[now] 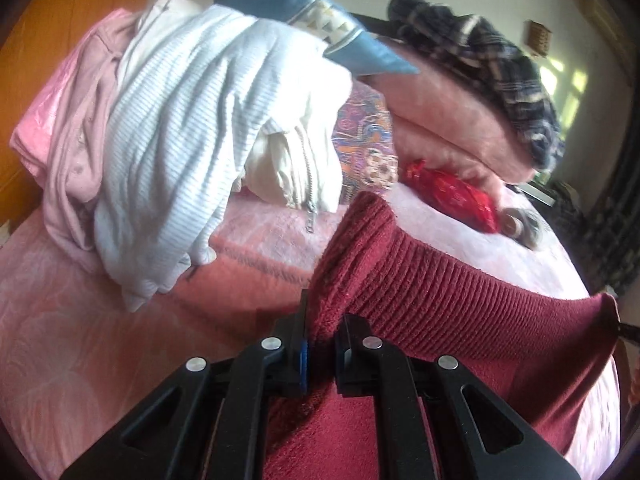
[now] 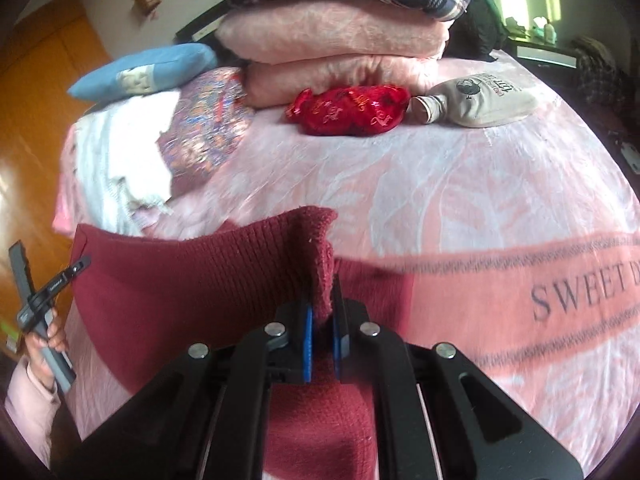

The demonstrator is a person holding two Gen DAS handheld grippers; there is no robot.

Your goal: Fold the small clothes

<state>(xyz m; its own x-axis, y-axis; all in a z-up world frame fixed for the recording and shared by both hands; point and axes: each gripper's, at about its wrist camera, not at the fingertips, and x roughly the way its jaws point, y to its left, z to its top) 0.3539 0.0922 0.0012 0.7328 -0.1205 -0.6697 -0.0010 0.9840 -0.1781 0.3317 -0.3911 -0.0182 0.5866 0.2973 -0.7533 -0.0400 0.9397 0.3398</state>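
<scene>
The left gripper (image 1: pixel 322 344) had its jaws pinching one end of the ribbed hem of a dark red knit garment (image 1: pixel 460 300), and the right gripper (image 2: pixel 323 332) had its jaws pinching the other end (image 2: pixel 180 280). The hem was stretched between the two, lifted over the pink bed cover (image 2: pixel 460 184), with the rest of the garment hanging below. In the left wrist view a heap of white and pale pink clothes (image 1: pixel 172 128) lay at about 10 o'clock of the garment. In the right wrist view a red pouch (image 2: pixel 348 110) and a grey hot-water-bottle cover (image 2: pixel 480 100) sat at 12 to 1 o'clock, before stacked pink blankets (image 2: pixel 332 36).
</scene>
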